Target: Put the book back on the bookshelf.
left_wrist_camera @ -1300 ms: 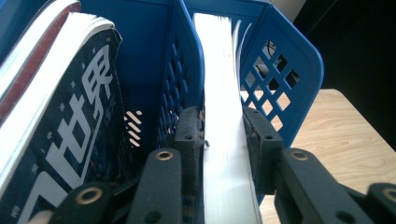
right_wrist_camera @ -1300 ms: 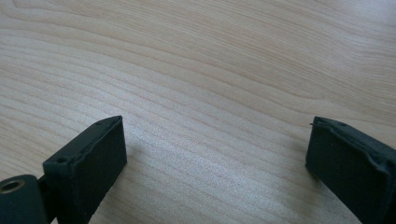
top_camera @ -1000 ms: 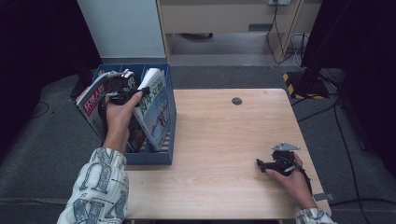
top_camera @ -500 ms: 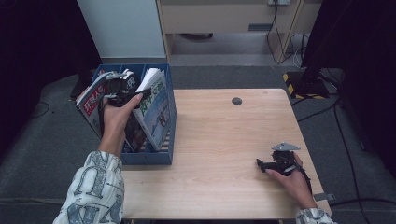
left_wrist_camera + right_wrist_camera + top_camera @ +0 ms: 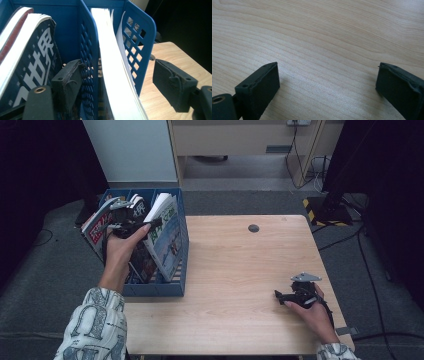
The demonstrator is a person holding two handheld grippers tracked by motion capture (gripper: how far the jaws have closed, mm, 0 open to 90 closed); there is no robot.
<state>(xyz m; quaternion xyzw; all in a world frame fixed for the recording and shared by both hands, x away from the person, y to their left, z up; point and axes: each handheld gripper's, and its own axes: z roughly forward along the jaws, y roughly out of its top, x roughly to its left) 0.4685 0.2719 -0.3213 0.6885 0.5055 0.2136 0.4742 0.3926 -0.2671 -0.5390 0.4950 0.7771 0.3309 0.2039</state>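
Over the blue file rack [image 5: 175, 285], the left gripper [image 5: 117, 82] has just been opening; its jaws are now standing apart around the white-edged magazine [image 5: 112, 75] and the rack's side wall, gripping neither. Beside it, a dark magazine [image 5: 37, 70] is leaning. Across the table [image 5: 240, 270], the right gripper [image 5: 327, 82] is resting, jaws wide.

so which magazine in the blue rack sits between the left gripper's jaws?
The white-edged magazine in the right-hand compartment; the left gripper straddles it, jaws just opened off it. The dark-covered one sits outside them.
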